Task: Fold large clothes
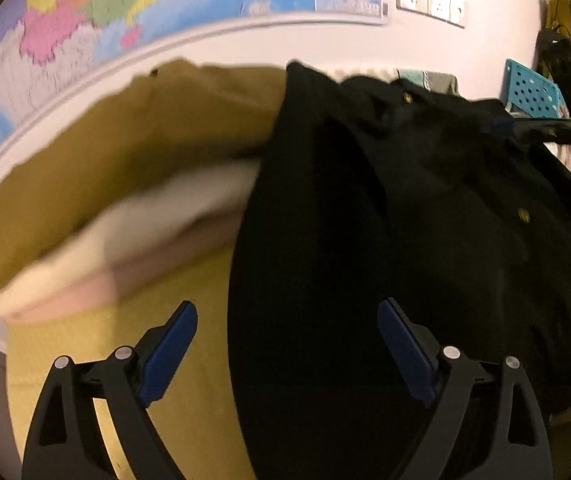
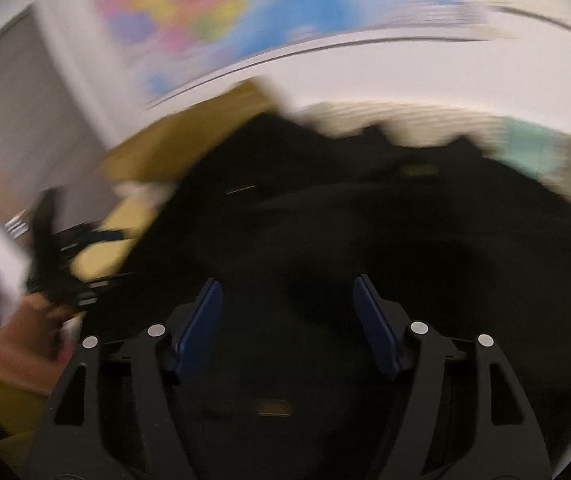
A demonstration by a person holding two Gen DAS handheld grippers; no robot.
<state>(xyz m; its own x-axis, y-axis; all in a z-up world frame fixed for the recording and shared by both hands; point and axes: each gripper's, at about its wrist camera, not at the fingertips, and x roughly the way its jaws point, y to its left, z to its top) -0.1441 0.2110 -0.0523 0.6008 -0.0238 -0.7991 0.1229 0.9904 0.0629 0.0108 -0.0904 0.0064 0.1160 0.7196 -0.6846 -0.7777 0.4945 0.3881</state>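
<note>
A large black garment with gold buttons (image 1: 425, 216) lies spread on a yellow-covered surface (image 1: 189, 280). It fills most of the blurred right wrist view (image 2: 365, 232). My left gripper (image 1: 287, 320) is open and empty, its fingers over the garment's left edge. My right gripper (image 2: 287, 296) is open and empty, low over the black cloth. The right gripper also shows at the far right of the left wrist view (image 1: 557, 128). The left gripper and the hand holding it show at the left of the right wrist view (image 2: 57, 256).
An olive garment (image 1: 125, 152) and a folded cream and pink one (image 1: 117, 256) lie left of the black one. More clothes (image 2: 405, 128) are piled at the back against the wall. A map (image 1: 125, 12) hangs above. A blue perforated crate (image 1: 529, 88) stands at the right.
</note>
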